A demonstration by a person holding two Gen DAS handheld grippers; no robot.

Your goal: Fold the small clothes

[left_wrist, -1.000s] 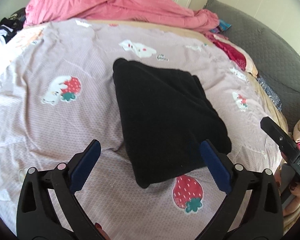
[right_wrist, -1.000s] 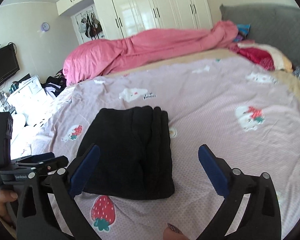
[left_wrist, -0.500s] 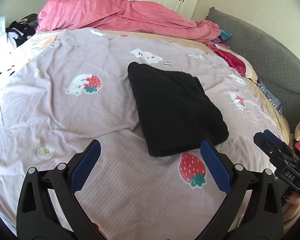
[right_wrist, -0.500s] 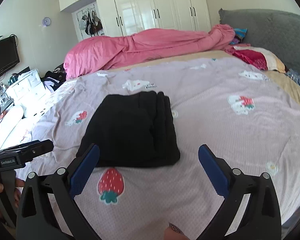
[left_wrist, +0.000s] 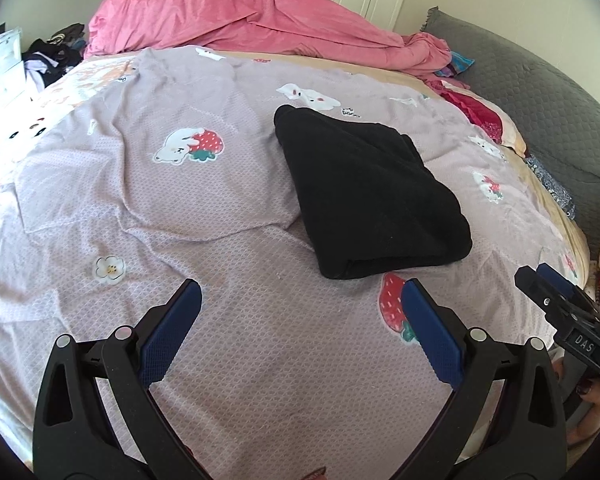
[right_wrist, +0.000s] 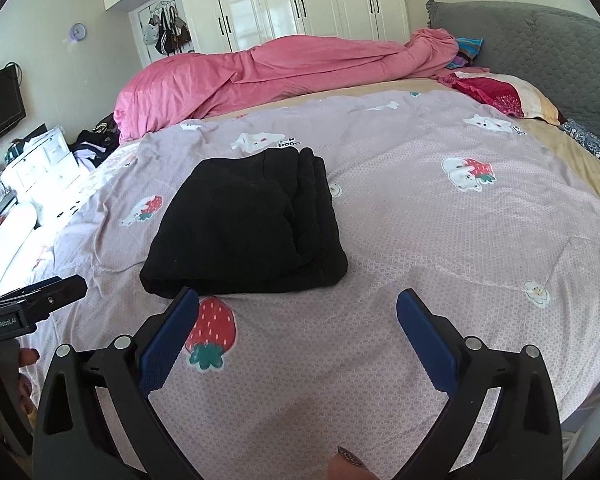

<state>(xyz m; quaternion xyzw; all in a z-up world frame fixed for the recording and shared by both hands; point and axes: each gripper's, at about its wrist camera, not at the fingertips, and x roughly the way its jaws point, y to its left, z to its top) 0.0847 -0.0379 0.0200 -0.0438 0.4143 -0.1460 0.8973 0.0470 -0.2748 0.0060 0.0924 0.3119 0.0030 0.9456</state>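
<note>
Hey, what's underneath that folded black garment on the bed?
The folded black garment lies directly on the lilac strawberry-print sheet, which shows all around it. A printed strawberry sits just off its near edge. Whatever print or object lies beneath the garment is covered.

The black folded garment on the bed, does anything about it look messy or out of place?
Nothing stands out. The black garment lies folded in a compact stack on the lilac bedspread, layers showing along one edge. Both the left gripper and right gripper are open, clear of it.
</note>
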